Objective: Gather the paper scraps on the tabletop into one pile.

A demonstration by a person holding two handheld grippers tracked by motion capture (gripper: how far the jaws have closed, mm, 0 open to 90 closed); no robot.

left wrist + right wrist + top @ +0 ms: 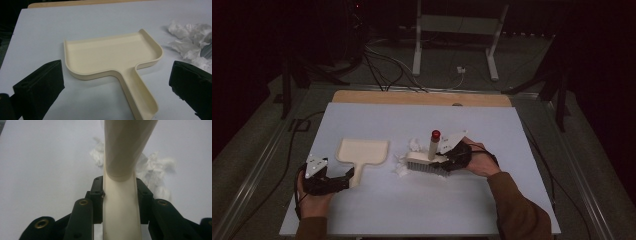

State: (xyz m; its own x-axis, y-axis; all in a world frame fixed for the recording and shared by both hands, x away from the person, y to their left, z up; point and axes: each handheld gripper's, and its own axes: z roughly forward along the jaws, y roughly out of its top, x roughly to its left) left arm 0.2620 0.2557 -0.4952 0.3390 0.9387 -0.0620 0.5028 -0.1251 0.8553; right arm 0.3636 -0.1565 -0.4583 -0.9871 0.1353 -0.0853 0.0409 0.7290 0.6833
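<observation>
A cream dustpan (362, 151) lies flat on the pale table (492, 130), its handle pointing toward my left gripper (346, 176). In the left gripper view the dustpan (112, 50) is straight ahead. The end of its handle (142, 100) lies between the wide-open jaws of the left gripper (116, 68) without touching them. My right gripper (447, 160) is shut on a cream brush (426, 162) with grey bristles and an upright, red-tipped handle (434, 142). In the right gripper view both pads of the right gripper (120, 192) press on the brush body (121, 215). Crumpled white paper (402, 169) lies against the brush.
More crumpled paper (414, 144) lies just beyond the brush, the same paper (190, 40) being at the right in the left gripper view and the paper (155, 167) showing behind the brush. A wooden strip (422, 98) edges the table's far side. Cables and a white stand (457, 30) are on the floor beyond.
</observation>
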